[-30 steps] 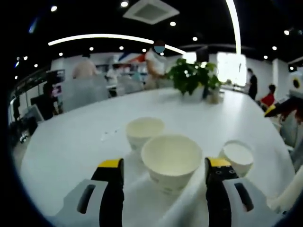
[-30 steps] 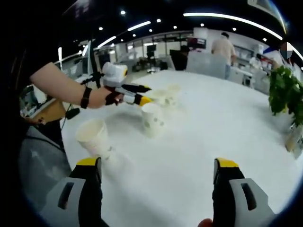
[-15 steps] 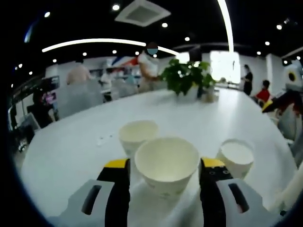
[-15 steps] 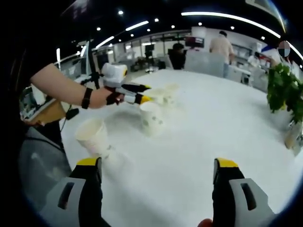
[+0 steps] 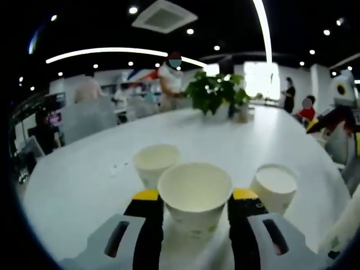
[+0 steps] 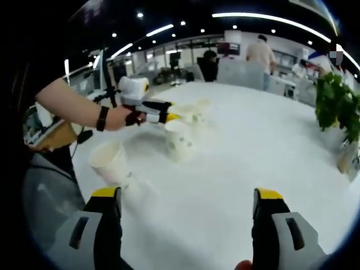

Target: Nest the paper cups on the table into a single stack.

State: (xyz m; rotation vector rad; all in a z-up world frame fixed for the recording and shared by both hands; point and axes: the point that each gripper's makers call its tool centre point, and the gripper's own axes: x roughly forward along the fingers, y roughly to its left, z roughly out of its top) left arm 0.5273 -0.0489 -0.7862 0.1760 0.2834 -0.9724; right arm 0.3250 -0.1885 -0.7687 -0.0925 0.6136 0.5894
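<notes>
In the left gripper view, a white paper cup [image 5: 195,194] stands on the white table [image 5: 84,169] between the jaws of my left gripper [image 5: 195,198], which touch both its sides. A second cup [image 5: 156,163] stands just behind it to the left. A third cup [image 5: 274,185] is to its right. In the right gripper view, my left gripper [image 6: 169,117] is held by a hand at the far cups [image 6: 194,111]. One cup [image 6: 179,140] stands apart in the middle, and another cup [image 6: 109,163] stands near the left edge. My right gripper [image 6: 187,197] hovers open over bare table.
A potted plant [image 5: 216,93] stands at the table's far side, seen too as a plant [image 6: 337,107] at the right. The person's arm [image 6: 79,107] with a black wristband reaches in from the left. People and desks fill the background. A stuffed toy [image 5: 343,112] sits off the table's right.
My left gripper's jaws have drawn in from wide apart to touching the middle cup. My right gripper stays open and almost still.
</notes>
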